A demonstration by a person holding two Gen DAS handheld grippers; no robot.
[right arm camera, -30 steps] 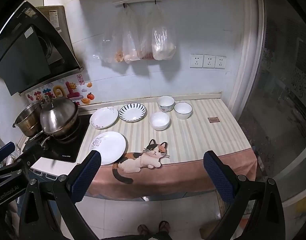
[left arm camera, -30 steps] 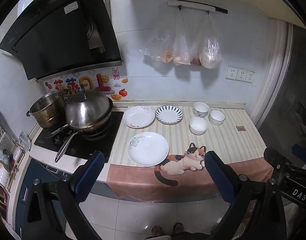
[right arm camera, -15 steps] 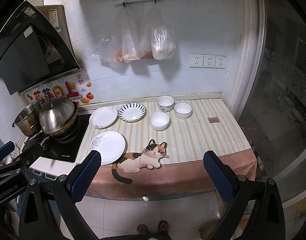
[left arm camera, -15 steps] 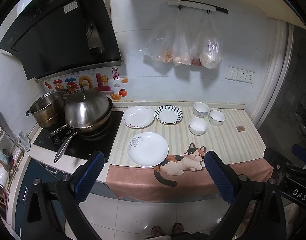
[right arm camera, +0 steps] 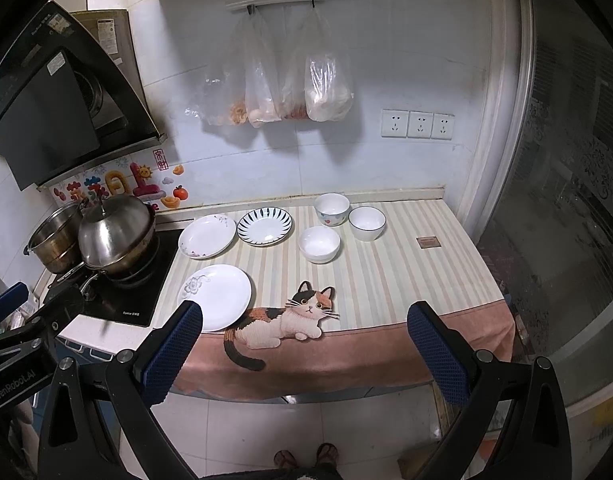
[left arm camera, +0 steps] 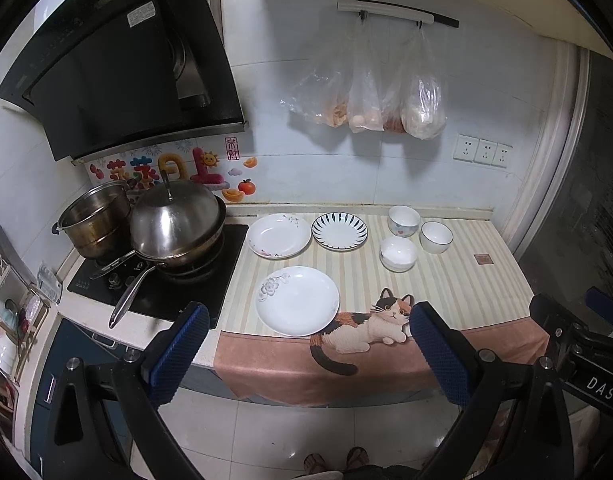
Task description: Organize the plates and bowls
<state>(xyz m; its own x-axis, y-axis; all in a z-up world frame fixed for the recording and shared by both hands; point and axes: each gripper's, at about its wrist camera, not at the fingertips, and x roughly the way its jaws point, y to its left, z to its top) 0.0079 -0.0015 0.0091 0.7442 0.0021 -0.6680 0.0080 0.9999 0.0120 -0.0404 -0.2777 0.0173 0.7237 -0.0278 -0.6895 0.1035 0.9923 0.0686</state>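
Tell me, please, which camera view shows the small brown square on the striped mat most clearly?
The right wrist view shows the small brown square best: it appears larger there, with a visible border, beside the blue-rimmed bowl. The left wrist view shows it smaller, nearer the frame's edge.

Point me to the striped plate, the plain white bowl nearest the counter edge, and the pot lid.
striped plate (left arm camera: 339, 230), left wrist view, on its white centre.
plain white bowl (right arm camera: 319, 243), right wrist view, on its inside.
pot lid (left arm camera: 174, 216), left wrist view, on its steel dome.
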